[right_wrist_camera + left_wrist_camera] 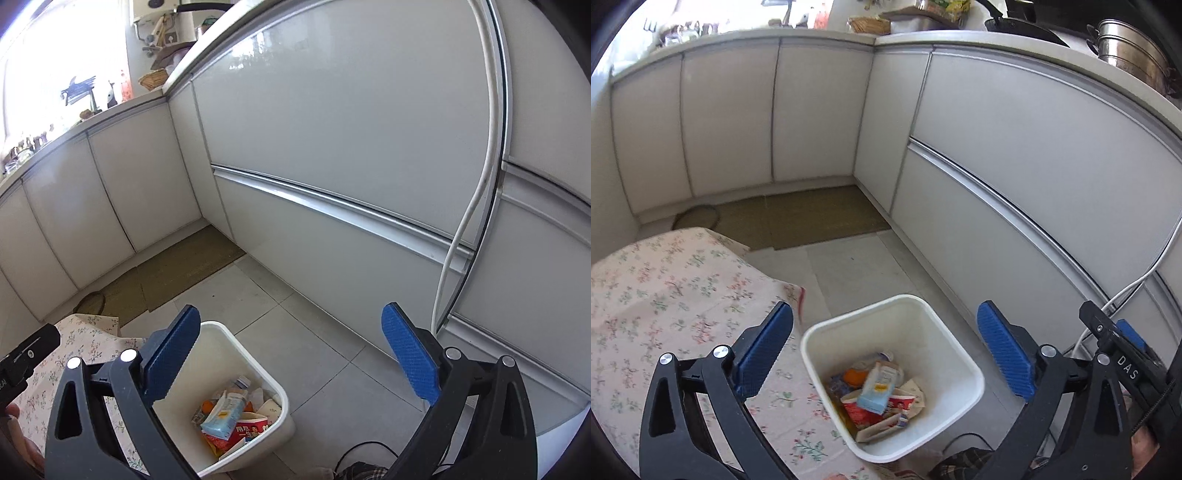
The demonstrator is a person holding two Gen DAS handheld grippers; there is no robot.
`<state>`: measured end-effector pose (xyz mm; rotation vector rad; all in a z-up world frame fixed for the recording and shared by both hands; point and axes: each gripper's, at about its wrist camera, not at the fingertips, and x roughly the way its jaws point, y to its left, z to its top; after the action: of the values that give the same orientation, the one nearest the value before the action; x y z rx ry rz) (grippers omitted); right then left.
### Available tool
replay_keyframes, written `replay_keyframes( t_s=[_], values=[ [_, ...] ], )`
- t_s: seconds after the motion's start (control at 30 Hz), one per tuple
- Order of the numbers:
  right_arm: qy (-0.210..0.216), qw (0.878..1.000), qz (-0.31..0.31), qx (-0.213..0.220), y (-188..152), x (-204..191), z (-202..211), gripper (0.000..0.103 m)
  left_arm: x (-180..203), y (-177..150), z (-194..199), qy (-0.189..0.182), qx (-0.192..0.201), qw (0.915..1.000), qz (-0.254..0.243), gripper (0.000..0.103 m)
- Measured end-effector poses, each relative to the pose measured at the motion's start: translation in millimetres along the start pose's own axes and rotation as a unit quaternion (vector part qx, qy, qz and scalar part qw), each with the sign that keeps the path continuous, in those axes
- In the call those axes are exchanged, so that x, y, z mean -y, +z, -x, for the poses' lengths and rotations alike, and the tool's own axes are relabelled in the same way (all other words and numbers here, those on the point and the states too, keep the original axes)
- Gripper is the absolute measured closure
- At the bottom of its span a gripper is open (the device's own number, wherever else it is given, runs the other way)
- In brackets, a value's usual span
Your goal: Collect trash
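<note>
Both grippers spread wide, empty: left gripper (884, 347), right gripper (291, 352). Below, white bin (960, 350) on floor holds cartons, wrappers; floral tablecloth (665, 288) alongside.

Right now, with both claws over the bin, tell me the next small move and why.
Probably swing the left claw back over the floral tablecloth to look for more trash. Both it and the right claw stand open and empty, and the light-blue carton already lies in the white bin on the other wrappers. No loose trash shows on the visible cloth.
</note>
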<state>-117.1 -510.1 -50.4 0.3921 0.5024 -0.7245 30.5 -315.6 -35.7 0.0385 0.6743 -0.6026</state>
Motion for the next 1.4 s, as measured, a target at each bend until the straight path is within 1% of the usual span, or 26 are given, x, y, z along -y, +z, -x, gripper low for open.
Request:
replay_keyframes(
  t_s=[0.07,0.1,0.2,0.23,0.27,0.33,0.43,0.5,0.53,0.6,0.7,0.77,1.03,1.17,1.4],
  values=[
    [0.02,1.0,0.008,0.016,-7.6,-8.5,17.9,0.007,2.0,-4.5,23.4,0.04,0.03,0.9984,-0.025,0.007],
    [0.033,0.999,0.008,0.023,-11.5,-12.4,27.0,0.007,2.5,-8.1,37.2,0.063,0.05,0.996,-0.039,0.007],
    [0.071,0.996,0.008,0.051,-21.6,-23.0,54.1,0.007,2.0,-22.8,77.1,0.131,0.106,0.9839,-0.061,0.007],
    [0.082,0.995,0.009,0.059,-24.1,-26.7,61.7,0.007,-0.2,-27.5,88.5,0.145,0.114,0.981,-0.059,0.007],
    [0.094,0.993,0.011,0.067,-26.8,-30.4,69.3,0.007,-3.0,-30.5,97.7,0.15,0.116,0.9804,-0.052,0.007],
    [0.113,0.991,0.016,0.075,-33.3,-39.3,81.9,0.007,-15.4,-35.3,114.1,0.147,0.109,0.9828,-0.027,0.007],
    [0.141,0.988,0.024,0.064,-40.7,-55.2,91.1,0.007,-35.2,-41.7,130.9,0.139,0.107,0.9844,0.007,0.007],
    [0.159,0.985,0.032,0.06,-46.7,-66.2,96.4,0.007,-41.6,-47.2,139.1,0.14,0.11,0.9841,0.006,0.007],
    [0.16,0.984,0.038,0.062,-49.8,-70.0,98.3,0.007,-45.5,-50.4,141.0,0.143,0.111,0.9834,0.004,0.007],
    [0.158,0.984,0.053,0.067,-55.8,-80.0,101.5,0.007,-54.5,-57.0,140.0,0.144,0.108,0.9837,0.01,0.007],
    [0.147,0.984,0.068,0.071,-62.5,-88.6,100.8,0.007,-71.7,-65.1,138.9,0.13,0.1,0.9858,0.036,0.007],
    [0.141,0.985,0.075,0.069,-65.4,-91.5,96.7,0.007,-77.4,-69.0,136.5,0.126,0.099,0.9862,0.041,0.007],
    [0.123,0.986,0.089,0.064,-71.6,-98.3,84.0,0.007,-83.0,-74.6,124.1,0.116,0.079,0.9893,0.041,0.007],
    [0.124,0.986,0.091,0.058,-72.9,-101.3,80.0,0.007,-85.3,-75.2,121.3,0.117,0.072,0.9894,0.046,0.007],
    [0.128,0.985,0.103,0.062,-74.6,-105.9,81.0,0.007,-92.9,-76.0,118.1,0.119,0.06,0.9892,0.061,0.007]
  ],
)
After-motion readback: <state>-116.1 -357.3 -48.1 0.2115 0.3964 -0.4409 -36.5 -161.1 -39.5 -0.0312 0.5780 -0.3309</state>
